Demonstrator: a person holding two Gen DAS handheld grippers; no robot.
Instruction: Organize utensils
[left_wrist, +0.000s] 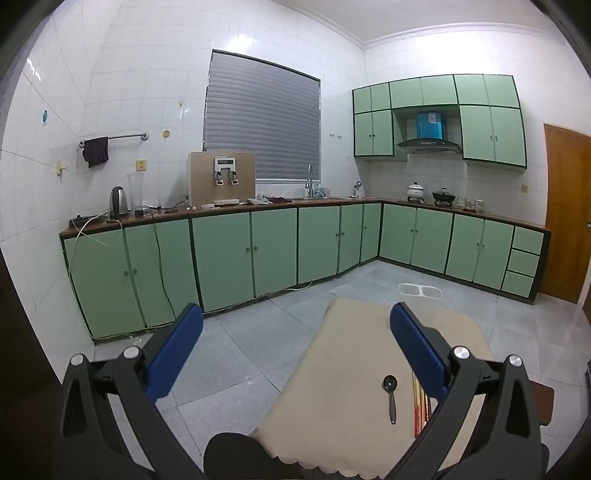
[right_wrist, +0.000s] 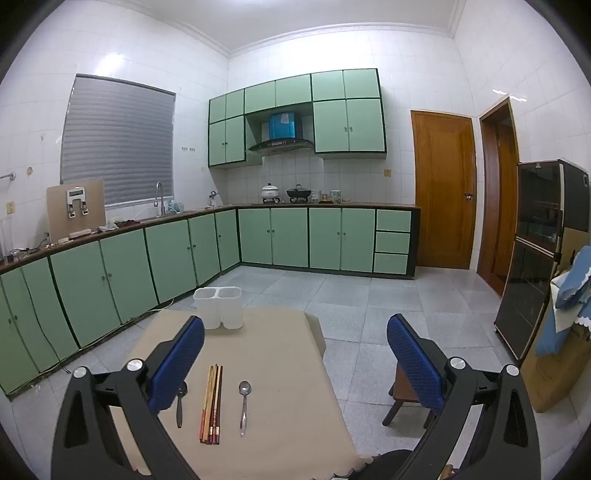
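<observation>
Both tongs stood wide apart with nothing between the blue pads. In the right wrist view the right tongs (right_wrist: 295, 354) hung over the beige-clothed counter (right_wrist: 280, 350). Low in the frame lay a dark spoon (right_wrist: 180, 402), half hidden by the left pad, then chopsticks (right_wrist: 212, 404), then a steel spoon (right_wrist: 243, 406), side by side and apart. A white two-cell holder (right_wrist: 218, 307) stood at the counter's far edge, left of centre. In the left wrist view the left tongs (left_wrist: 295, 354) framed the floor (left_wrist: 236, 354); the dark spoon (left_wrist: 390, 397) lay lower right.
</observation>
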